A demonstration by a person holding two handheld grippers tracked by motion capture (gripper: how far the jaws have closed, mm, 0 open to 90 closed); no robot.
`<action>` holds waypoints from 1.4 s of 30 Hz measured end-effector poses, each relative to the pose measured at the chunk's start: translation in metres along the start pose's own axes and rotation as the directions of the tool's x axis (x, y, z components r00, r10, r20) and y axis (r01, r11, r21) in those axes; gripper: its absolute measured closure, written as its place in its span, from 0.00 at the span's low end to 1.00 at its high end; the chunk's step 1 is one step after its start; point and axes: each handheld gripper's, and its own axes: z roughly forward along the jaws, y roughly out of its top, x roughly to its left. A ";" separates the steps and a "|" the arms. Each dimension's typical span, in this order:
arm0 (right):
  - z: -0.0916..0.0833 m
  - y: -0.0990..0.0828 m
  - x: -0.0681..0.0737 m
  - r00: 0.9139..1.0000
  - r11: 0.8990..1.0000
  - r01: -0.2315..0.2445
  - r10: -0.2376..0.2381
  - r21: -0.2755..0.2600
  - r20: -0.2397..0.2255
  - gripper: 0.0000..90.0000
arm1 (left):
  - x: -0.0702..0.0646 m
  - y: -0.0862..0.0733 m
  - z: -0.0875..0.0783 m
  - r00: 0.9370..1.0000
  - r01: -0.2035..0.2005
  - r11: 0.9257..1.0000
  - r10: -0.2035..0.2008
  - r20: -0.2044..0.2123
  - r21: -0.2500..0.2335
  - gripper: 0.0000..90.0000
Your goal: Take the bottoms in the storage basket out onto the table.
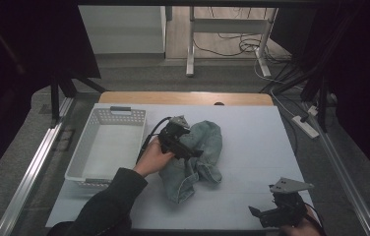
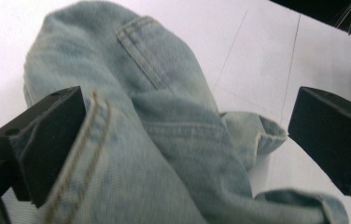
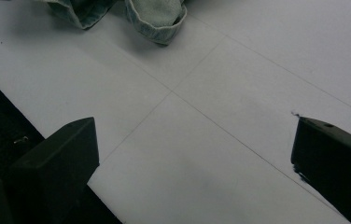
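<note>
The left gripper [image 1: 189, 150], jaws spread, straddles crumpled denim jeans [image 1: 200, 152] beside a white basket [image 1: 105, 147], seemingly to grab them. The right gripper [image 1: 266, 214] waits clear, jaws apart.

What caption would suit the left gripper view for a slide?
Open left gripper closing in on crumpled light-blue jeans lying on the white table.
</note>
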 end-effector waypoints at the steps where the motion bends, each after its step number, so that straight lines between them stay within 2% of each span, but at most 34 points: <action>1: 0.000 0.000 0.000 1.000 1.000 0.000 0.000 0.000 0.000 0.01 | 0.000 0.001 -0.001 1.000 -0.001 1.000 0.001 0.000 -0.003 0.00; 6: 0.000 0.000 0.000 1.000 1.000 -0.001 0.001 -0.001 -0.001 0.01 | -0.002 0.003 -0.006 1.000 -0.007 1.000 0.007 0.004 0.006 0.00; 15: 0.000 0.000 0.000 1.000 1.000 0.000 0.000 -0.001 0.000 0.01 | -0.004 -0.005 -0.018 1.000 0.008 1.000 -0.007 0.010 -0.017 0.00; 42: -0.002 -0.001 0.000 1.000 1.000 -0.003 0.003 -0.019 -0.001 0.01 | -0.016 -0.014 -0.034 0.998 0.049 0.998 -0.048 0.033 -0.027 0.00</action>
